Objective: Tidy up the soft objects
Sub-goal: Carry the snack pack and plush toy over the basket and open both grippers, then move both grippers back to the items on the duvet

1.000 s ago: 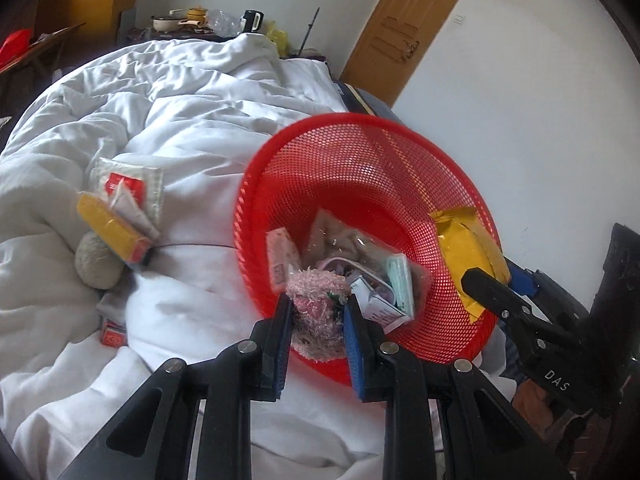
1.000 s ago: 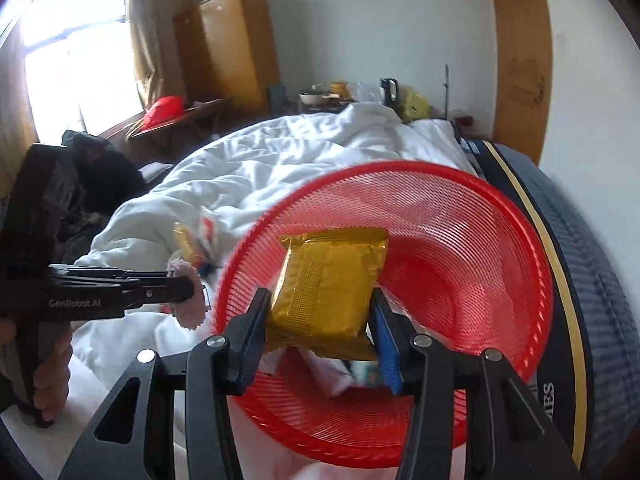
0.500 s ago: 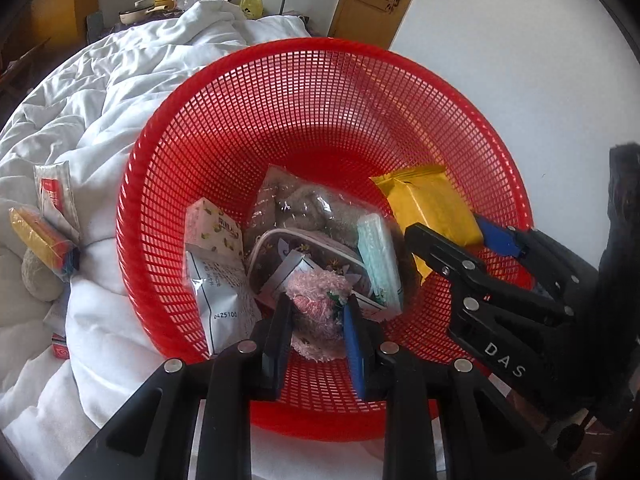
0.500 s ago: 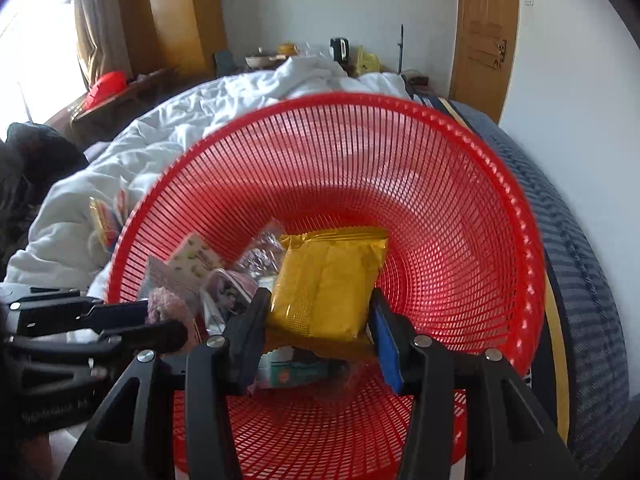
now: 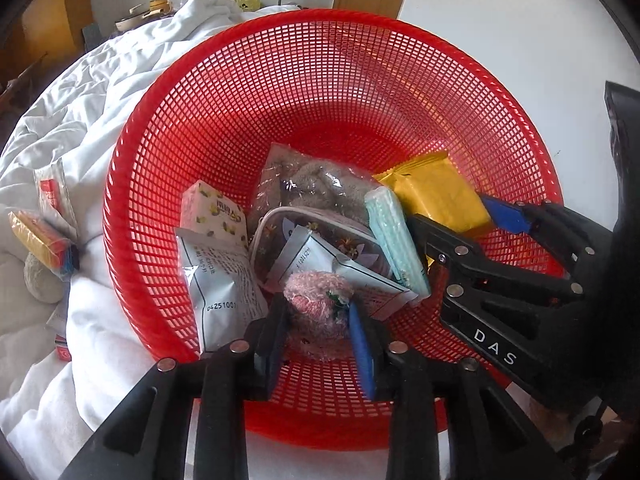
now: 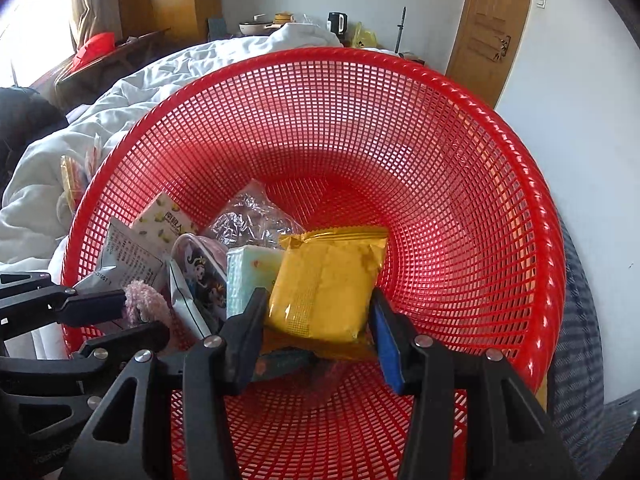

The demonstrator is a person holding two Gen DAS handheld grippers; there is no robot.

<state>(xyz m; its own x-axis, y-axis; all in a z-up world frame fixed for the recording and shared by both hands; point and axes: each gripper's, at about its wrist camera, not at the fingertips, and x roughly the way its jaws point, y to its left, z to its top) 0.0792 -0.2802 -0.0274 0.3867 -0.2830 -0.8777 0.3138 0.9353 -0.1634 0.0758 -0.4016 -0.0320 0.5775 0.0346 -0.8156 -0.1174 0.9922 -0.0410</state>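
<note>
Basket (image 5: 224, 92): red mesh, on the white duvet (image 5: 100, 92). A second ago both grippers hung at its near rim; now both reach well inside, and the basket fills each view.
Meaning for task: carry is over; both items sit at drop height. Release looks like the step in hand, not yet done.
Right gripper (image 6: 320, 320): clenched on the gold packet (image 6: 328, 284), blue pad on one side, black on the other. Packet has come down from above the basket to just over the pile at the basket floor, right of centre.
Left gripper (image 5: 318, 320): clenched on the pink fluffy thing (image 5: 316, 300). Moved from outside the basket's near rim to inside, low against the near wall.
Pile in basket: silver sachets (image 5: 220, 272), lemon-print tissue pack (image 5: 214, 216), clear pouch (image 5: 304, 184), mint pack (image 5: 394, 236), all on the basket floor, touching one another.
Left outside basket: an orange-yellow pack (image 5: 40, 236), a red-and-white sachet (image 5: 52, 192) and a grey round thing (image 5: 42, 282) on the duvet, left of the basket. These are probably next.
Risk: the two grippers are close together; opening jaws may knock.
</note>
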